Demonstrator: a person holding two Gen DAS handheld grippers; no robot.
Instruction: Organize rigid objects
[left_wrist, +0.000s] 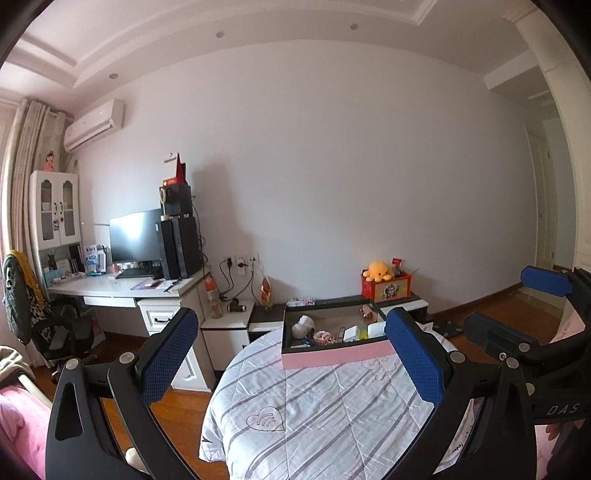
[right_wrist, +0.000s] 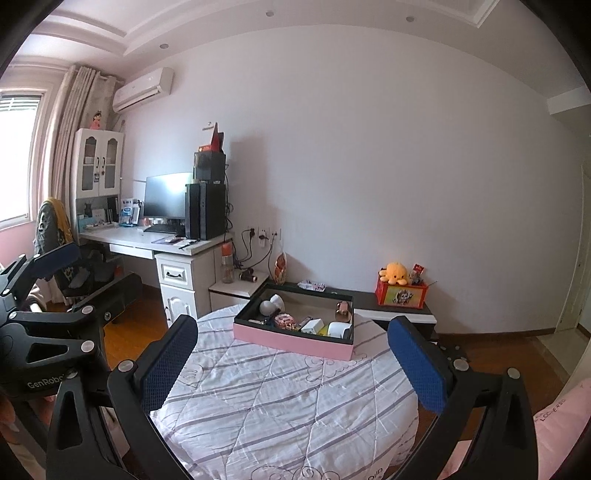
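Observation:
A shallow pink box (left_wrist: 332, 357) (right_wrist: 291, 341) with a dark rim sits at the far side of a round table under a striped quilted cloth (left_wrist: 314, 413) (right_wrist: 277, 402). Inside lie a grey-white round object (left_wrist: 303, 325) (right_wrist: 271, 304), a pink item (left_wrist: 325, 336) (right_wrist: 284, 319), small white boxes (left_wrist: 352, 332) (right_wrist: 312, 325) and a bronze piece (right_wrist: 343, 308). My left gripper (left_wrist: 293, 325) (right_wrist: 81, 277) is open and holds nothing, above the table short of the box. My right gripper (right_wrist: 291, 326) (left_wrist: 517, 306) is likewise open with nothing in it, beside the left one.
Behind the table runs a low cabinet (right_wrist: 391, 314) with a red box and yellow octopus plush (left_wrist: 378, 271) (right_wrist: 395, 273). A white desk (right_wrist: 155, 240) with monitor and chair (left_wrist: 33, 314) stands left. Wooden floor (left_wrist: 177, 406) surrounds the table; pink bedding (left_wrist: 22, 424) lies near left.

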